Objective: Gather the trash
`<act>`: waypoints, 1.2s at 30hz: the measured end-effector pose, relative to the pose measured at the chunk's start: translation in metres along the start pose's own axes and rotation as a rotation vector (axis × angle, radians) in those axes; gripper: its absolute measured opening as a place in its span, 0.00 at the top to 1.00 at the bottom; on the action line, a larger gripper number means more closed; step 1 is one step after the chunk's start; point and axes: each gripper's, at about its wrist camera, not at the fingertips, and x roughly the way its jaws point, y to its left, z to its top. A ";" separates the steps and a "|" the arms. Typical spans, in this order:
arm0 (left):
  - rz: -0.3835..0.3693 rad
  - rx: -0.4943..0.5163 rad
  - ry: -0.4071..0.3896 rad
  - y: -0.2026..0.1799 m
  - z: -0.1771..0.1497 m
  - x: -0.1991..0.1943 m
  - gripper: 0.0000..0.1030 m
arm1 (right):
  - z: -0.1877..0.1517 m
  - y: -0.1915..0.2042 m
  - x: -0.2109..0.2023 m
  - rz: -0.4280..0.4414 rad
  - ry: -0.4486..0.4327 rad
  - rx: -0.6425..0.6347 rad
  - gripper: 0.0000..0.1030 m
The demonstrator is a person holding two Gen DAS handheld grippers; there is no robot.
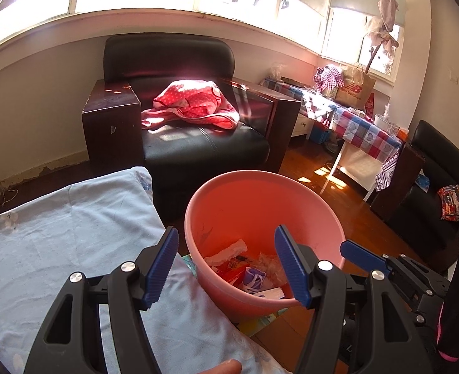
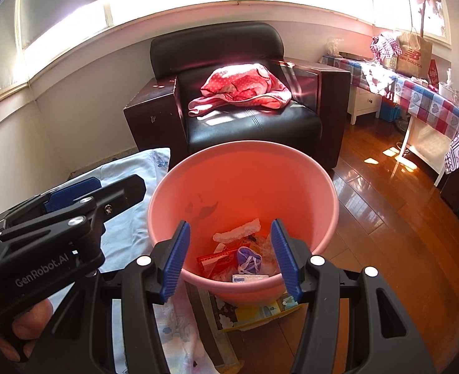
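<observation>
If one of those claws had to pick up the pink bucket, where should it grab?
Probably the near rim of the pink bucket, from above, one finger inside the wall and one outside. No handle shows, and the mouth looks far wider than the open right gripper, so only the thin upright wall fits. The trash lies low, leaving the rim free.

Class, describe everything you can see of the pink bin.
The pink bin looks like smooth plastic, round and open-topped, tapering downward. It stands upright on the wooden floor, partly over a colourful flat item, beside the light blue bedding. Inside lie wrappers, a white strip and a purple mask. Nothing grips it.
</observation>
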 end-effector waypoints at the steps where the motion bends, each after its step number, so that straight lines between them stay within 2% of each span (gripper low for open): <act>1: 0.007 0.001 -0.007 0.001 0.000 -0.005 0.38 | 0.000 0.003 -0.003 0.001 -0.009 -0.008 0.47; 13: 0.054 -0.041 -0.031 0.022 -0.020 -0.049 0.39 | -0.016 0.047 -0.025 -0.003 -0.069 -0.112 0.47; 36: 0.100 -0.082 -0.046 0.046 -0.044 -0.078 0.39 | -0.027 0.077 -0.031 0.022 -0.041 -0.129 0.47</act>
